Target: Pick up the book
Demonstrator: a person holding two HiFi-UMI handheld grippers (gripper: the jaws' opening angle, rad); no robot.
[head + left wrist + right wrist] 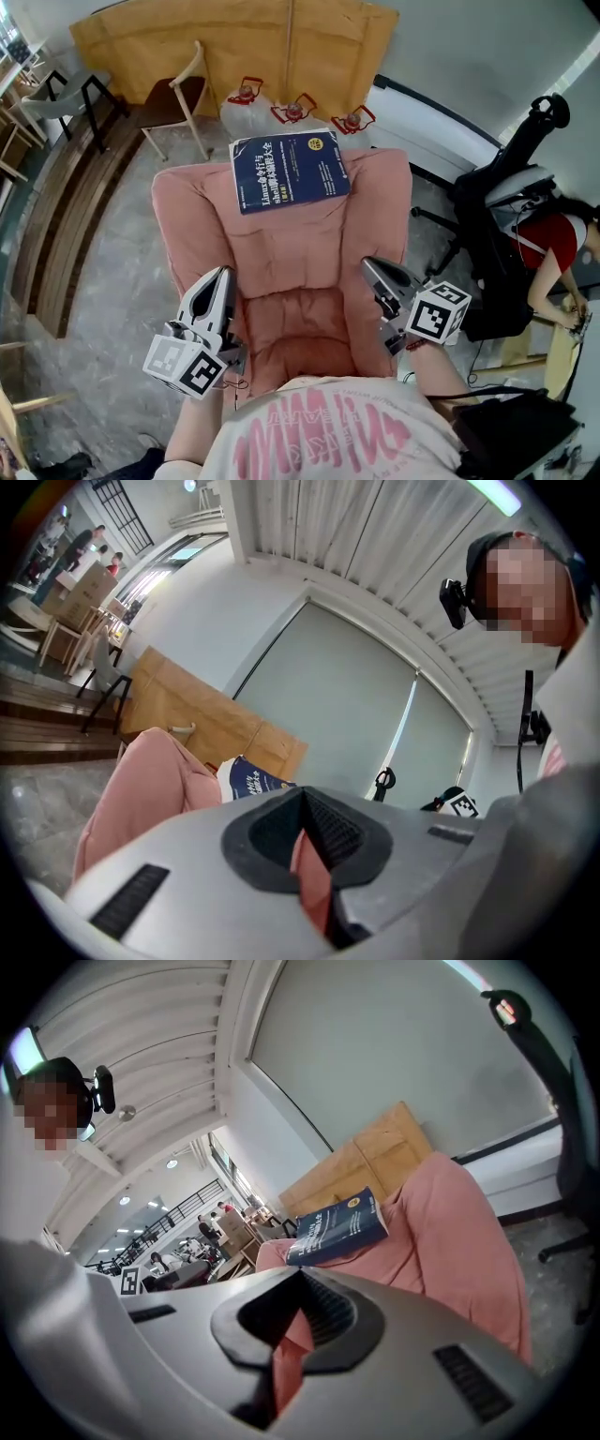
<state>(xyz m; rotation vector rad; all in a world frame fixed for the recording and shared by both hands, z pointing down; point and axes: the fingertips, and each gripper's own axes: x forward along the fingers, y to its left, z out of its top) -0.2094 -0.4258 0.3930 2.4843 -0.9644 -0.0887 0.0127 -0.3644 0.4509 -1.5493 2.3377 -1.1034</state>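
The dark blue book (289, 172) is lying flat, cover up, across the top of the pink armchair's (281, 300) backrest, at the chair's 12 o'clock in the head view. The person is holding the left gripper (223, 274) over the seat's 8 o'clock edge and the right gripper (368, 266) at its 3 o'clock. Both are pointing towards the book and are well apart from it. Each gripper's own view is showing its jaws pressed together with nothing gripped; only a sliver of pink upholstery is peeking through the slit.

The head view alone is taking in the floor around the chair. A big cardboard sheet (234, 42) is standing at 12 o'clock, with clear water jugs with red handles (293, 111) just behind the backrest. A wooden chair (183, 94) is sitting at 11 o'clock and a black office chair (502, 220) at 3 o'clock, beside a person in a red top (553, 239).

The left gripper view is adding a pale roller blind (347, 705) and is catching only a corner of the book. The right gripper view is giving the book's whole cover at 12 o'clock of the jaws, plus a railed upper gallery (178, 1208) far behind.
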